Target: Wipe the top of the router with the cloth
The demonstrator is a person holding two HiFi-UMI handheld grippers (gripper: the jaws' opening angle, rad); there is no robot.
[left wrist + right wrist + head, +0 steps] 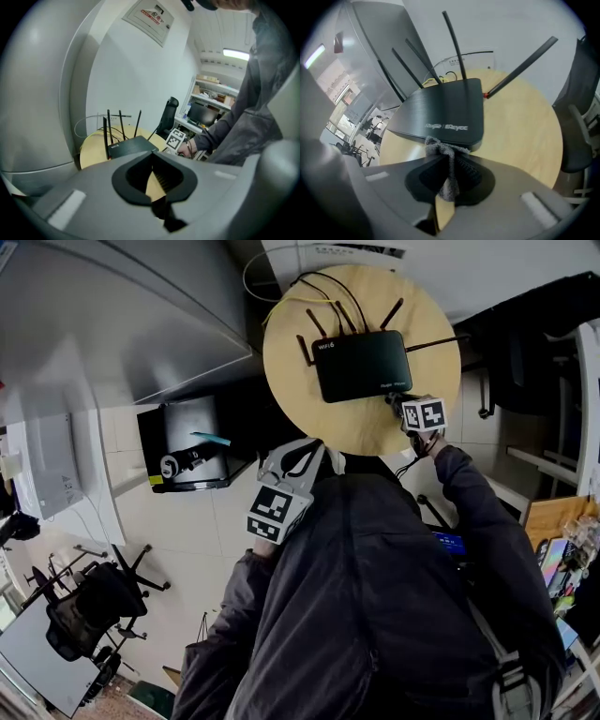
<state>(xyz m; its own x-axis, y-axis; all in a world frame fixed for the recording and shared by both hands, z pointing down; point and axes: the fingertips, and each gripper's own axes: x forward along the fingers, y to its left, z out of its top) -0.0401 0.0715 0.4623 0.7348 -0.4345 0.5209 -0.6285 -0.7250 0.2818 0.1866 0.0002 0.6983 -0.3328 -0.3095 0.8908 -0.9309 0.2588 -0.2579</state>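
A flat, matte black router (440,112) with thin antennas sits on a round wooden table (520,126). The right gripper (447,157) pinches a nubbly grey cloth (449,173) at the router's front edge. The left gripper (152,159) is closed on nothing.

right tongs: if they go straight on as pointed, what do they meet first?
Probably the router, at its near front edge. The right tongs are shut on the cloth, whose bunched tip would touch first.
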